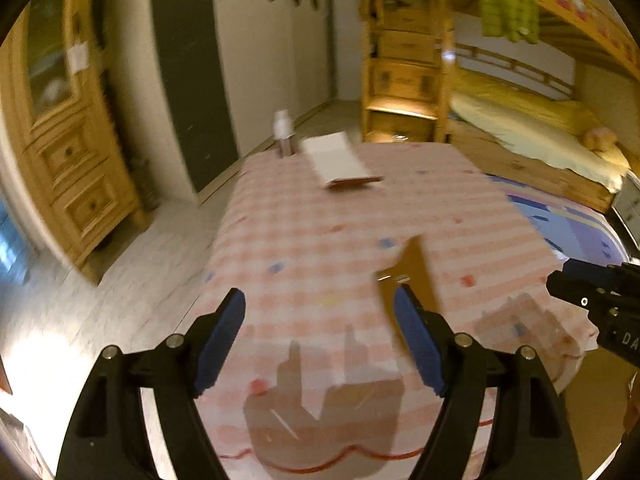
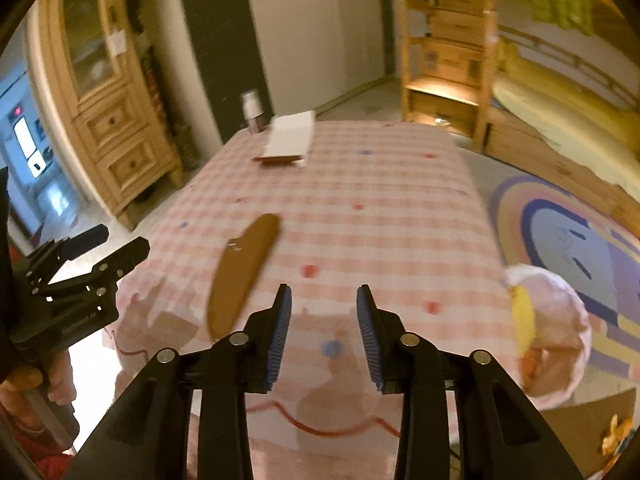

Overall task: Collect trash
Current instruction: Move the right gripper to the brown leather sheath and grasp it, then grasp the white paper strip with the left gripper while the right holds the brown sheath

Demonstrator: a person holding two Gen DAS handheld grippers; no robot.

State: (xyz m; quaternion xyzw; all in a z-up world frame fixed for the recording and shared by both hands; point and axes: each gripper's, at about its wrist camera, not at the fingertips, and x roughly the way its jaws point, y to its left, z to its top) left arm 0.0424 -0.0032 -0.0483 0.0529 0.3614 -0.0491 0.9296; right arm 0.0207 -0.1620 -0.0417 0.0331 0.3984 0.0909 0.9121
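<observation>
I am holding my left gripper (image 1: pixel 320 340) with jaws spread wide and empty, my right gripper (image 2: pixel 324 332) with jaws parted and empty. The brown flat piece (image 2: pixel 244 276) is lying on the table (image 2: pixel 400 220) at lower left of the right view, long axis running up-right, seemingly nearer my left. At right edge, a white bag (image 2: pixel 560 328) is holding yellow scraps.

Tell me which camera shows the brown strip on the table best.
The right wrist view: the brown strip lies whole on the checked cloth, ahead and left of the right gripper. In the left wrist view the strip is blurred and partly hidden behind a finger.
</observation>
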